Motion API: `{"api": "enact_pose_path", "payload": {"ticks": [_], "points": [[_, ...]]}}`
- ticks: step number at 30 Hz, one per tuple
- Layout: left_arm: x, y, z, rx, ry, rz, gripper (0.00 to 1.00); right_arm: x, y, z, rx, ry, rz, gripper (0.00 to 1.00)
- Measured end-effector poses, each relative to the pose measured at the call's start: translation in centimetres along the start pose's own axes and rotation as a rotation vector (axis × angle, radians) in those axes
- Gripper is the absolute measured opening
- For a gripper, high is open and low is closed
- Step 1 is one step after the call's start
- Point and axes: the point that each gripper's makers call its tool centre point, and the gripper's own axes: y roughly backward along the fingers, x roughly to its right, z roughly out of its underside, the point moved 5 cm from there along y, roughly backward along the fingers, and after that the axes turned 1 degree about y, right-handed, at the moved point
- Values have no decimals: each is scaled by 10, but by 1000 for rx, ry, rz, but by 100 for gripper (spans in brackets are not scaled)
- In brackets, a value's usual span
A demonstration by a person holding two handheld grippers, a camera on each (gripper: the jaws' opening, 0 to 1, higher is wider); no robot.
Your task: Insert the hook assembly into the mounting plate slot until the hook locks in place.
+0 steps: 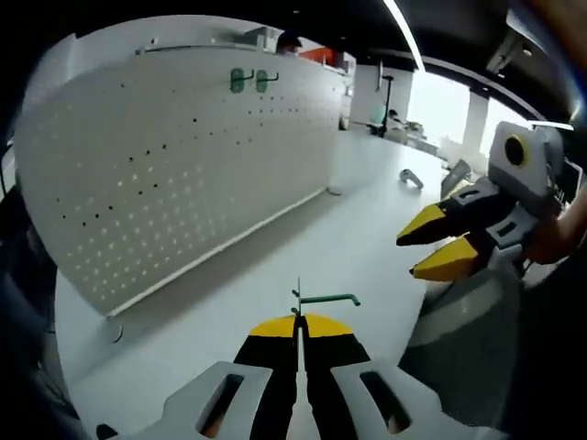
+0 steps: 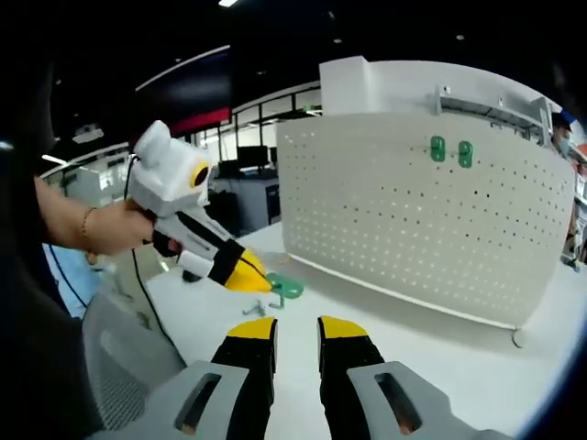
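Left gripper (image 1: pixel 298 323), bottom centre of the left gripper view: jaws pressed together, pinching the green hook (image 1: pixel 323 299) by its upright stub, the arm of the hook jutting right just above the yellow tips. In the right gripper view the same hook (image 2: pixel 282 288) sits at left centre, caught in that yellow tip. Right gripper (image 2: pixel 295 332), bottom centre of its view: jaws parted a little, nothing between them; seen again at right of the left gripper view (image 1: pixel 433 252), tips slightly apart.

Probably light, stiff wire or thin plastic, smooth-coated, so apt to swivel in a pinch near one end; better held close to the bend, with the locking end left free.

Further out, white pegboard (image 1: pixel 174 156) across the upper left, standing on the white table (image 1: pixel 358 229), well apart from the held hook. Two green hooks (image 2: pixel 451 150) already hanging near its top edge.

Hard to make out: exact shape of the hook's locking end, and which holes count as the slot. Small grey piece (image 2: pixel 254 309) on the table beside the tips, unidentifiable.
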Motion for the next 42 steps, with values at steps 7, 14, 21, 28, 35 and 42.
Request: {"api": "enact_pose_path", "payload": {"ticks": [7,14,21,28,35,42], "points": [[9,16,3,-13,21,-4,1,-15,5,4,-9,20,-30,16],[17,28,3,-44,40,5,1,-22,9,9,-26,35,-48,16],[30,36,-4,-68,82,32,1,-30,7,4,-21,70,-66,16],[38,35,-10,-82,87,49,1,-37,1,-6,-8,116,-89,16],[45,32,-10,-92,92,66,1,-37,-3,-10,-1,150,-95,16],[48,33,-13,-98,100,73,1,-38,-6,-14,1,184,-100,15]]}}
